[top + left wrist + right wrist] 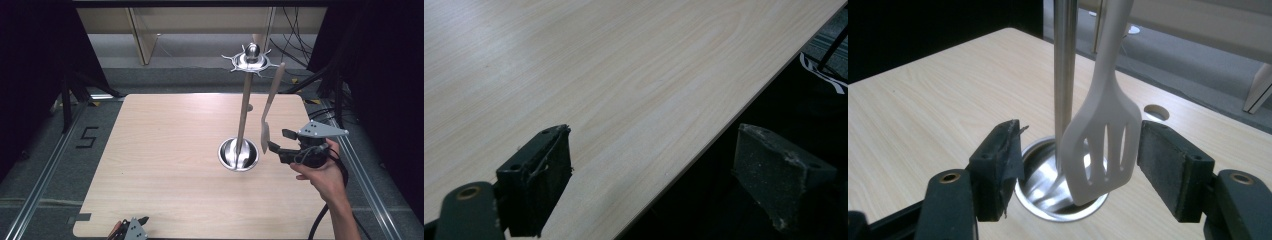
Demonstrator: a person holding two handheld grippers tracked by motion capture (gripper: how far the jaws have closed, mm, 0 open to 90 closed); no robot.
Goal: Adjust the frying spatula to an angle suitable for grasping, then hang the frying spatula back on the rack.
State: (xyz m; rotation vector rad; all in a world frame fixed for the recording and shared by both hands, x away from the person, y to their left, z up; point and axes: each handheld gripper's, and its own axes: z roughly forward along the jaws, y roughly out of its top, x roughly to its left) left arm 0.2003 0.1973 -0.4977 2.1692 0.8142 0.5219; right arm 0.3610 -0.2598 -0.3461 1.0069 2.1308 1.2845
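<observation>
A tall metal utensil stand rises from a round steel base (238,154) on the wooden table (165,150); its pole (244,110) ends in a hooked crown (251,59). A white slotted spatula (272,95) hangs from that crown, blade down. My right gripper (278,140), held in a hand, stands open with the spatula blade (1103,150) between its jaws. The blade sits close to the right pad (1168,170), with a gap to the left pad. Behind the blade are the pole (1064,75) and base (1040,180). My left gripper (131,224) lies open at the table's near edge (654,132), with nothing between its jaws.
A cable hole (1155,112) sits in the table's far right corner. Metal rails run along both sides of the table, with a "5" mark (87,136) on the floor at left. Cables (300,45) trail at the back right, and black curtains flank the scene.
</observation>
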